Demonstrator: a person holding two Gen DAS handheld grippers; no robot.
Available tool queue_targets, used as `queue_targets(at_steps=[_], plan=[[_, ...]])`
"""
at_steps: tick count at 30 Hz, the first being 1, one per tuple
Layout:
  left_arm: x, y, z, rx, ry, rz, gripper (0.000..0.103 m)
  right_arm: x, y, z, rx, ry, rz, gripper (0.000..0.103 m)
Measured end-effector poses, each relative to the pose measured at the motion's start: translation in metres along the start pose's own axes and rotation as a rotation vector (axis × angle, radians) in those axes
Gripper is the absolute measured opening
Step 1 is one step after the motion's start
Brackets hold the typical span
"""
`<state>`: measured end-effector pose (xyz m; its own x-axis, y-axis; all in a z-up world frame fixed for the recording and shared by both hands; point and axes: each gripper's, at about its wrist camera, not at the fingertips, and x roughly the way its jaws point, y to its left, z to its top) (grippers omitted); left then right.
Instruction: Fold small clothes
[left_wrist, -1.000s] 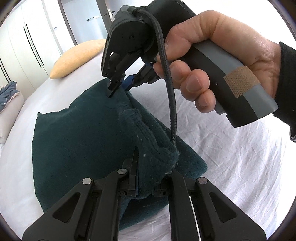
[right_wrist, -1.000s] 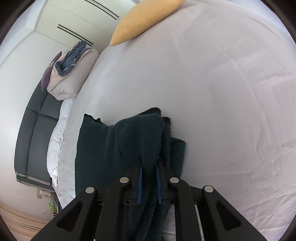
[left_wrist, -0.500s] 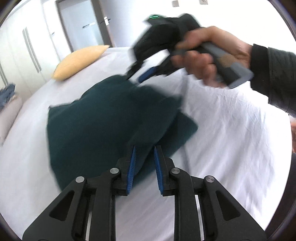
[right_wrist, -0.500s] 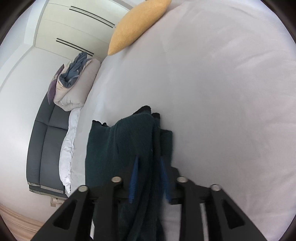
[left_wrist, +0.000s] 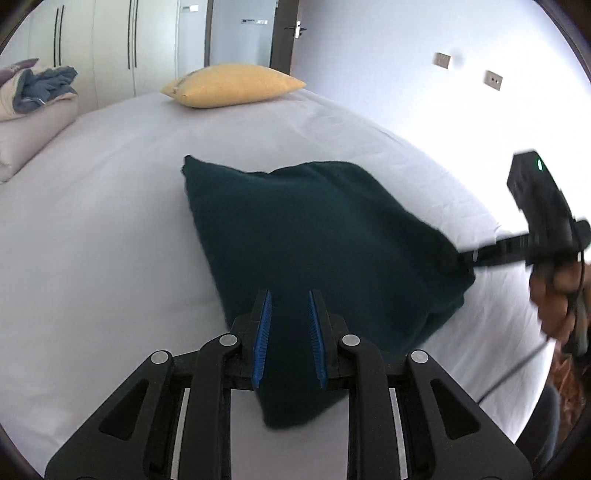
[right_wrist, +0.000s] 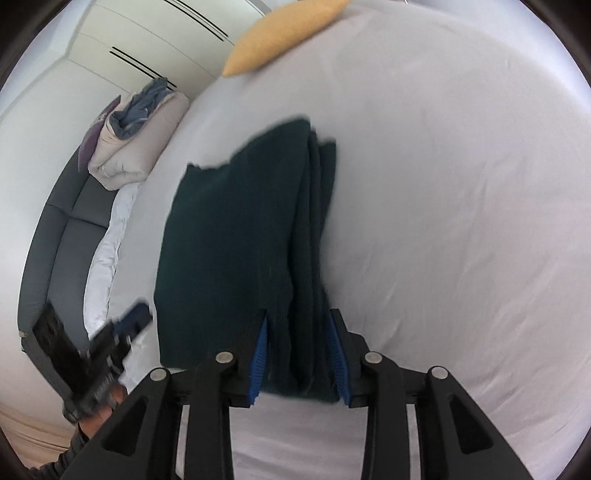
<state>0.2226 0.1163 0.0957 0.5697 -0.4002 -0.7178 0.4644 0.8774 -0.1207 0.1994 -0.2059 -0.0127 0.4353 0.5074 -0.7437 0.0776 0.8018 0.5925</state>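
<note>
A dark green garment (left_wrist: 310, 236) lies folded on the white bed sheet (left_wrist: 92, 221). My left gripper (left_wrist: 288, 325) is open, its blue pads apart over the garment's near corner, holding nothing. My right gripper (right_wrist: 299, 350) is open too, its jaws standing either side of the garment's (right_wrist: 236, 236) stacked folded edge without pinching it. In the left wrist view the right gripper (left_wrist: 476, 256) shows at the garment's right corner. The left gripper (right_wrist: 133, 317) appears blurred at the lower left of the right wrist view.
A yellow pillow (left_wrist: 232, 85) lies at the far end of the bed. A beige duvet with blue clothes (left_wrist: 33, 107) is piled at the left. A grey sofa (right_wrist: 55, 236) stands beside the bed. Wardrobes and a door are behind.
Both grippers let go of the garment and opened. The folded garment dropped flat on the sheet. The left gripper pulled back and the right gripper swung away to the right.
</note>
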Motion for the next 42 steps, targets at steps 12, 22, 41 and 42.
queue_targets(at_steps=[12, 22, 41, 42], plan=[[0.057, 0.0, -0.01, 0.107, 0.182, -0.041, 0.019, -0.009, -0.003, -0.028, 0.057, -0.038, 0.015, 0.014], [0.061, 0.016, -0.015, 0.144, 0.222, -0.087, 0.019, -0.002, -0.022, -0.05, 0.045, -0.022, 0.012, 0.018], [0.103, 0.012, 0.092, 0.035, 0.212, 0.055, 0.019, 0.012, 0.041, 0.041, 0.057, -0.155, 0.211, 0.038], [0.105, 0.008, 0.093, 0.044, 0.214, 0.07, 0.019, 0.019, 0.037, 0.044, 0.069, -0.145, 0.201, 0.036]])
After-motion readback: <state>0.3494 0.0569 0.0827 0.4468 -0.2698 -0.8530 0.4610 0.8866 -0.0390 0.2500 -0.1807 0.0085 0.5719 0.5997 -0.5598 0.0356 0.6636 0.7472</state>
